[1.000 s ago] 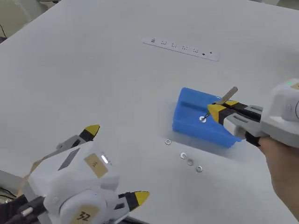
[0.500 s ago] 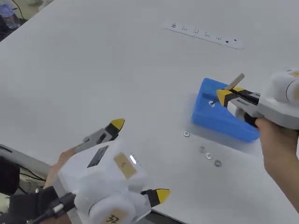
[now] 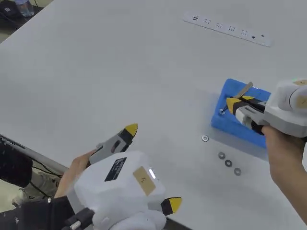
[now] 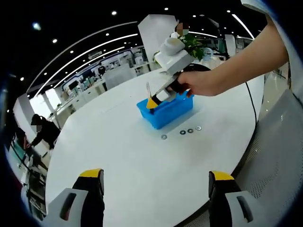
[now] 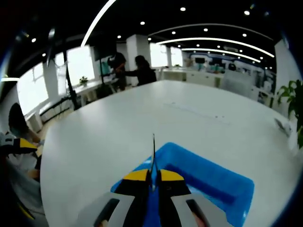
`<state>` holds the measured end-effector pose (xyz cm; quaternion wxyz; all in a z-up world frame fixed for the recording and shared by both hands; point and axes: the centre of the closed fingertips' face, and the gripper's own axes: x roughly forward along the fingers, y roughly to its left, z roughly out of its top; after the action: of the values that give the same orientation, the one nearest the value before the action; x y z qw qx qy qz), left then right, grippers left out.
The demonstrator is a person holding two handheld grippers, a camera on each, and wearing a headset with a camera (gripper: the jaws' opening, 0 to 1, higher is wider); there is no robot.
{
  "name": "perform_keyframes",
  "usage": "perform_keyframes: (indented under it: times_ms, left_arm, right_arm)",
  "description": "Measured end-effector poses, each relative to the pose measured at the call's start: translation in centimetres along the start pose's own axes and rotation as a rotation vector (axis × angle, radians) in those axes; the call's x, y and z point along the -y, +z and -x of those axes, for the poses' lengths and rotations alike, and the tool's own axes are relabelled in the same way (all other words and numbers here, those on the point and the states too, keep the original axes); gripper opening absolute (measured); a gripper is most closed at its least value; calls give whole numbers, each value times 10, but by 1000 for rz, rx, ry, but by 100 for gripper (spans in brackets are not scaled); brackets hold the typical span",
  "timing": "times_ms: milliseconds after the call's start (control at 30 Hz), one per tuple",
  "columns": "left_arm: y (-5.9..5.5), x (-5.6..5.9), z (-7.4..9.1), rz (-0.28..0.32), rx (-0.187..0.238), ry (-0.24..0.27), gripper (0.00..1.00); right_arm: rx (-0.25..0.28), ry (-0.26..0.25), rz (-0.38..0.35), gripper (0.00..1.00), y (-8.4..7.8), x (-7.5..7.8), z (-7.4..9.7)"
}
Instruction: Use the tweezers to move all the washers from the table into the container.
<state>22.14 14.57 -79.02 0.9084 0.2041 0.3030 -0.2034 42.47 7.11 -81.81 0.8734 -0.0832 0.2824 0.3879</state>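
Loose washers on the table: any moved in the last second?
No. All four washers lie in the same row beside the blue container; only the camera shifted.

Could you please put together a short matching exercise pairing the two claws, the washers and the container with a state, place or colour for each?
Things:
1. left claw
2. right claw
3. washers
4. container

Descriptions:
A. lying loose on the table
B. blue
C. open
D. shut on tweezers

Pairs: 1-C, 2-D, 3-A, 4-B
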Motion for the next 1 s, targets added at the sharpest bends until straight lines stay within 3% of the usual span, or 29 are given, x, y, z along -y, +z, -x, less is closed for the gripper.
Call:
perform_keyframes:
  times_ms: [33, 100, 300, 633, 800, 933, 1000]
  left_arm:
    - [0, 0, 0, 4, -1, -1, 92]
    - [-1, 0, 0, 8, -6, 1, 92]
    - [-1, -5, 2, 9, -2, 29, 90]
    - [1, -16, 6, 22, 15, 88, 86]
    - [-4, -19, 7, 15, -9, 108, 80]
    - [-2, -21, 9, 17, 10, 112, 84]
    - [3, -23, 11, 30, 41, 116, 87]
  right_arm:
    - [34, 0, 13, 3, 6, -1, 1]
    - [10, 0, 21, 3, 2, -1, 0]
    - [15, -2, 83, 3, -2, -6, 0]
    - [21, 25, 68, 4, -1, -6, 6]
    - [75, 38, 46, 4, 16, -6, 22]
    - [131, 43, 20, 4, 29, -12, 41]
    - [145, 41, 28, 4, 34, -21, 53]
